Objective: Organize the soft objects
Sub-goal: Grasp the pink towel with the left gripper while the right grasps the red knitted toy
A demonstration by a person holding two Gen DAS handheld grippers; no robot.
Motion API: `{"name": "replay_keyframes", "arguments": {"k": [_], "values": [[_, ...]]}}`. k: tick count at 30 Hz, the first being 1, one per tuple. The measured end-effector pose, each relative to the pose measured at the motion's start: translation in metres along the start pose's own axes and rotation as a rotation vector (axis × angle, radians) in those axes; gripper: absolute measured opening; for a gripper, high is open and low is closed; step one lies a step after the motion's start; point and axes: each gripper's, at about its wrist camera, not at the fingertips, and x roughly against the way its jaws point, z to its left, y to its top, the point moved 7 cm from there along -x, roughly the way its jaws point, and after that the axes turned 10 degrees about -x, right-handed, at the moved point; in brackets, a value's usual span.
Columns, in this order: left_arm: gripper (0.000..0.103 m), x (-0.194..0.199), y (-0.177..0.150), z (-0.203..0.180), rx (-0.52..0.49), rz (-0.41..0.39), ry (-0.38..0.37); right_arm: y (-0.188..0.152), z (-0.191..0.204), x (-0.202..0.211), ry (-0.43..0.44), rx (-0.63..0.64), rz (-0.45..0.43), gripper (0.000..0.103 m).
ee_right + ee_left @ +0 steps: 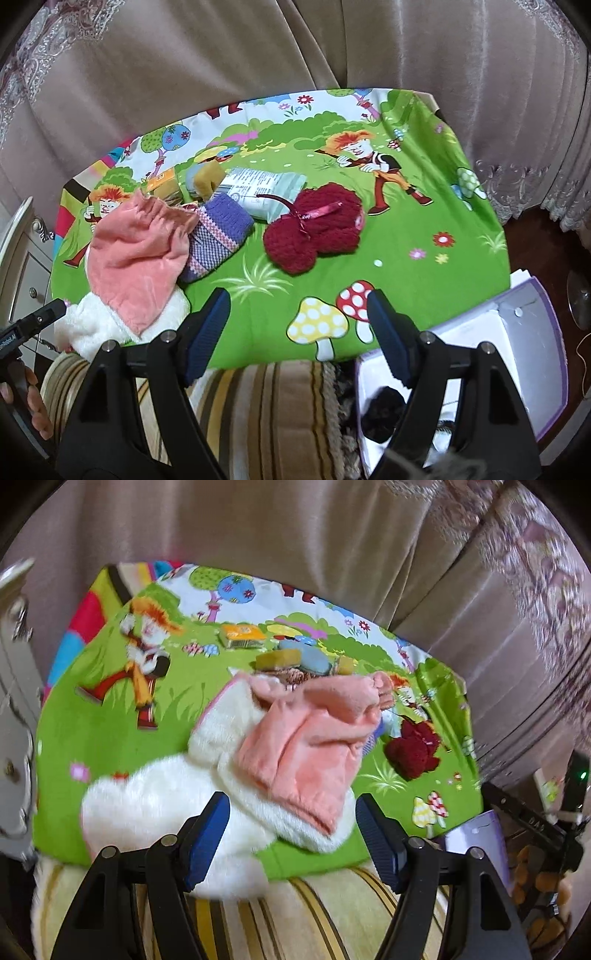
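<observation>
Presently, left gripper [291, 827]: jaws spread, possibly brushing the fluffy white plush [147, 805].
Right gripper [299, 332]: jaws spread, empty.
Pink fleece cloth [136, 258]: draped over plush.

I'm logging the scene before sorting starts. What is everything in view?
cartoon cloth: 1, green, covers the table
pink fleece item: 1, on the white plush
white plush: 1, near-left edge
knitted item: 1, purple striped, beside the pink one
fuzzy bundle: 1, dark red, ribbon-tied, centre
packet: 1, pale, behind the bundle
box: 1, white and purple, right, something dark inside
curtain: beige, behind
left tongs: open, empty
right tongs: open, empty
</observation>
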Motion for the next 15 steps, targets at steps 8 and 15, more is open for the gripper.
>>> {"name": "replay_keyframes", "arguments": {"k": [8, 15], "values": [[0.072, -0.043, 0.039, -0.012, -0.19, 0.039, 0.094, 0.012, 0.007, -0.037, 0.0, -0.012, 0.041, 0.088], [0.076, -0.081, 0.056, -0.028, -0.395, 0.064, 0.172, 0.021, 0.002, -0.073, 0.002, -0.048, 0.081, 0.089]]}}
